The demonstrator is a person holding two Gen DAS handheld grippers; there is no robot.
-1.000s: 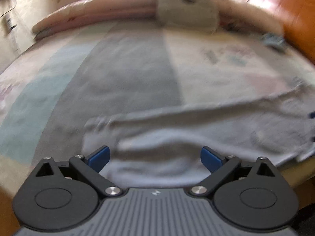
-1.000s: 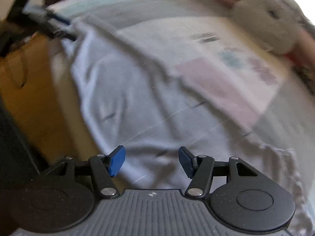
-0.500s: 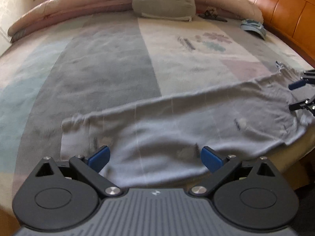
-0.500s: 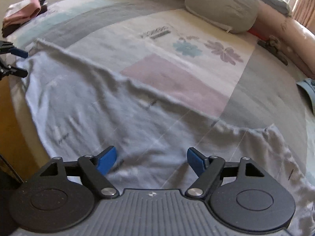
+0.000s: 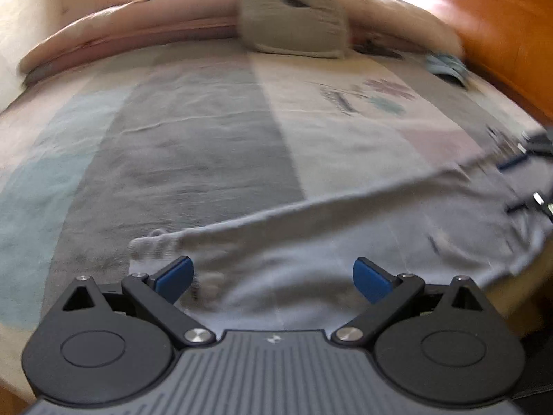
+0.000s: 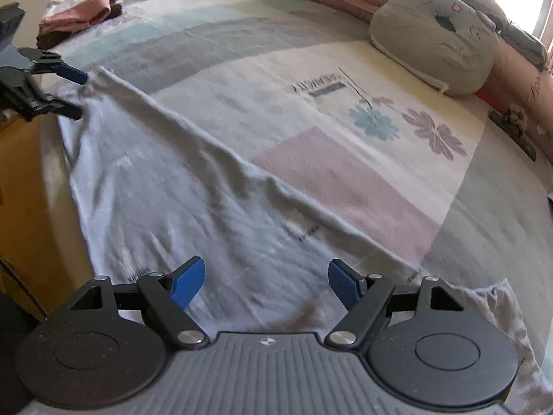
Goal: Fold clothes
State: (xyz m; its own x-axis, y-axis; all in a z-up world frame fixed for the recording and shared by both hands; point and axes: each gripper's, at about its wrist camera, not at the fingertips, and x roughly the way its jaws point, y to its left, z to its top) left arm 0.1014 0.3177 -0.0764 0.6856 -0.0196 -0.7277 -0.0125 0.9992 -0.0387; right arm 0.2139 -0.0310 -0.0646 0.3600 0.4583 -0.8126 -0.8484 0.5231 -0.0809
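- Left wrist view, blurred: the left gripper (image 5: 273, 280) hangs over the near edge of a bed (image 5: 193, 159). Its blue fingers (image 5: 174, 278) stand wide apart, released, with nothing clamped between them.
- A pale grey garment (image 5: 328, 242) lies spread flat along the bed's near edge, directly under the fingers and stretching away to the right. One end bunches just beside the left finger.
- At the far right the right gripper (image 5: 522, 183) shows over the garment's other end.
- Beyond, a grey cushion (image 5: 293, 24) rests against rolled pink bedding (image 5: 138, 34); a wooden headboard (image 5: 501, 10) stands at the right.
- Right wrist view: the right gripper (image 6: 266, 282) hovers over the same garment (image 6: 179, 186), fingers (image 6: 188, 282) parted and released, gripping nothing.
- The garment runs diagonally to the upper left, where the left gripper's (image 6: 77, 95) fingers straddle its corner.
- Folded pink clothes (image 6: 77, 8) sit on the bed's far corner, well apart from the garment.
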